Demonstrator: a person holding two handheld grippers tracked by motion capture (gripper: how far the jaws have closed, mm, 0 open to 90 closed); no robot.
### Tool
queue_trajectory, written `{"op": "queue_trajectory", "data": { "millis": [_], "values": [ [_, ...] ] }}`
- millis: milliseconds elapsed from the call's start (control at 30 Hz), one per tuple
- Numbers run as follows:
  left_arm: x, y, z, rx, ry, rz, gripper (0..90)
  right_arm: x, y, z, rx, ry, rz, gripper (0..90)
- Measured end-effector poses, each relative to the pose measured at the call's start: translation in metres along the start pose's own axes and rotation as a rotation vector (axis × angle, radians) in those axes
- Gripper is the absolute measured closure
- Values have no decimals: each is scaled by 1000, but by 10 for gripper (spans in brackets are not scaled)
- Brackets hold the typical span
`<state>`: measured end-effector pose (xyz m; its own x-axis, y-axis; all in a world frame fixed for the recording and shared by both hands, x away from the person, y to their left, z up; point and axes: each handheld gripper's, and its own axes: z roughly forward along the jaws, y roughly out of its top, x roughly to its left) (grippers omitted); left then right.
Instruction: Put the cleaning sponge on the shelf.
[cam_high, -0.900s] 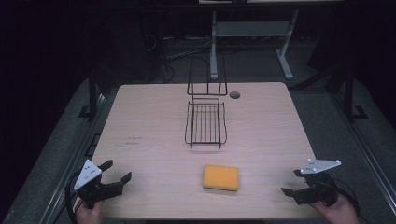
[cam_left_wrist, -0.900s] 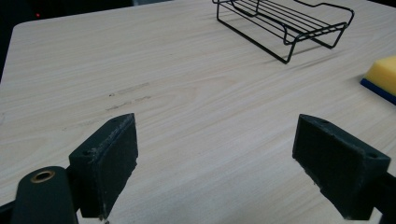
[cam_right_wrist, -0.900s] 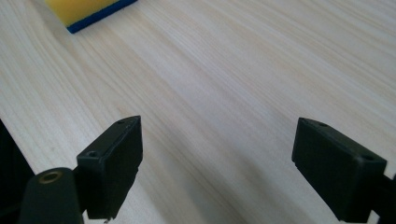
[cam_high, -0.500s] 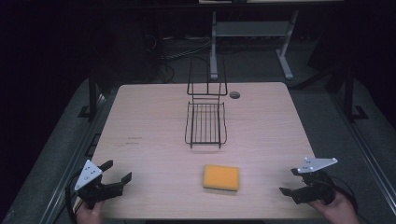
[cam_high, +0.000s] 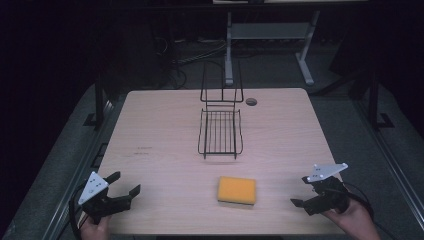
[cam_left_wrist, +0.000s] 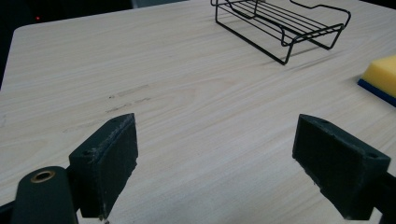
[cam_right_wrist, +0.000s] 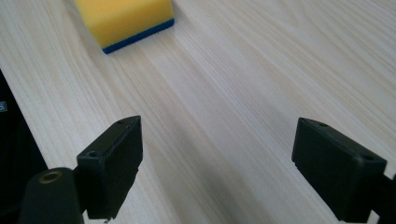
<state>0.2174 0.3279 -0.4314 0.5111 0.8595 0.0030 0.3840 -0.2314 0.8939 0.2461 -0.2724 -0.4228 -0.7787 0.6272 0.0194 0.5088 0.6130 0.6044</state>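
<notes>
Right claw (cam_high: 306, 197) low over the counter's (cam_high: 165, 130) near right corner, jaws spread wide, nothing between them; left claw (cam_high: 126, 185) likewise spread and empty at the near left corner; yellow sponge (cam_high: 237, 190) lies flat between them, nearer the right claw, in front of the wire rack (cam_high: 220, 131); likely light, soft, compressible; best pinched across its short sides, gently.

High view looks down; both gripper views, skimming low, share the sponge (cam_high: 237, 190).
</notes>
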Motion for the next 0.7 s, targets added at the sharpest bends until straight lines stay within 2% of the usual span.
{"op": "queue_trajectory", "data": {
  "millis": [700],
  "values": [
    [0,0,0,1,-1,3,134,8,31,10,44,58,-89,159]
  ]
}}
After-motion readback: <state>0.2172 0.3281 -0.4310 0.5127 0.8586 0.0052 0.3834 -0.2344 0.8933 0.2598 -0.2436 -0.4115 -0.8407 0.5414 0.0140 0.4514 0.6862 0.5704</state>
